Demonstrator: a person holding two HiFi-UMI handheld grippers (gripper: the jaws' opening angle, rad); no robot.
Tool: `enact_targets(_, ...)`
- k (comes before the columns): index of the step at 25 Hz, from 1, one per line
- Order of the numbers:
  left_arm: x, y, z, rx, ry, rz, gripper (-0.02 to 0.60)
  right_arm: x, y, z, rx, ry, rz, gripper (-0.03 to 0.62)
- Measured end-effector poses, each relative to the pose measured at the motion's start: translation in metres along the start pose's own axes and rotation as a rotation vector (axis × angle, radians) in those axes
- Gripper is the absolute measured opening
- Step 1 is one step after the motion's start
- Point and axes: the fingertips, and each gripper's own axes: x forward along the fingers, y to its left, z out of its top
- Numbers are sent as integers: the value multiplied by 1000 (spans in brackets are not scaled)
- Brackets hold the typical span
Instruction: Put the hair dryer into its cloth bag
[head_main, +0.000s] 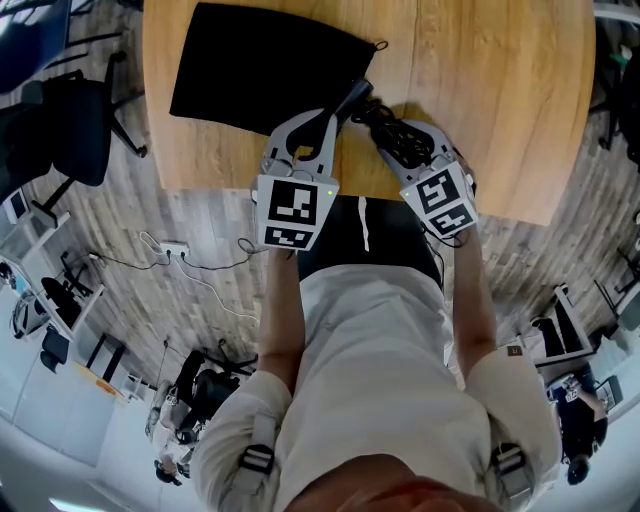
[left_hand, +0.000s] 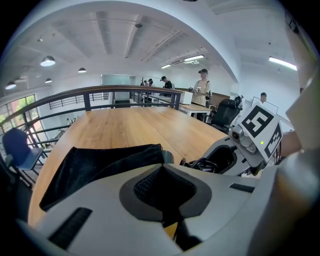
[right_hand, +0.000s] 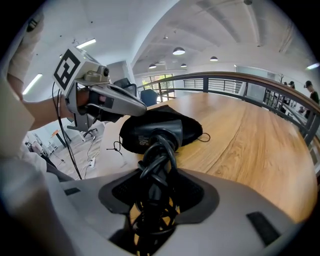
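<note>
— Nearest the head camera, what is seen?
— A pale shirt (head_main: 370, 380) is seen. Past it, both grippers are held over the near edge of the table (head_main: 500, 90). The cloth bag (head_main: 260, 65) is spread toward the table's left edge. The hair dryer (head_main: 358, 95) is found at the bag's near right corner, between the two grippers.
— How are the grippers placed there?
— The left gripper (head_main: 334, 115) is pointed at that corner of the bag. The right gripper (head_main: 392, 130) is closed around the black cord (head_main: 402, 140).
— What is shown in the left gripper view?
— On the left gripper (left_hand: 162, 172) the jaws are seen clenched, with the raised hem of the cloth bag (left_hand: 100, 162) apparently pinched at their tips. The right gripper (left_hand: 210, 160) is seen just beside them, with the coiled cord (left_hand: 202, 163) in it.
— And in the right gripper view?
— On the right gripper (right_hand: 157, 185) the jaws are seen grasping the bundled cord (right_hand: 157, 160) at the dryer's handle. The hair dryer (right_hand: 160, 131) is pointed into the open mouth of the cloth bag (right_hand: 192, 127). How far in it sits cannot be told. The left gripper (right_hand: 142, 106) is held at the mouth's upper lip.
</note>
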Motion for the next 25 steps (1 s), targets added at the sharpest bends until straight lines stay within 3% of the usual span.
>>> enact_targets(25,-9,-9,-3,-16,-22,-73,23,37,2,42,-119,-4,49,212)
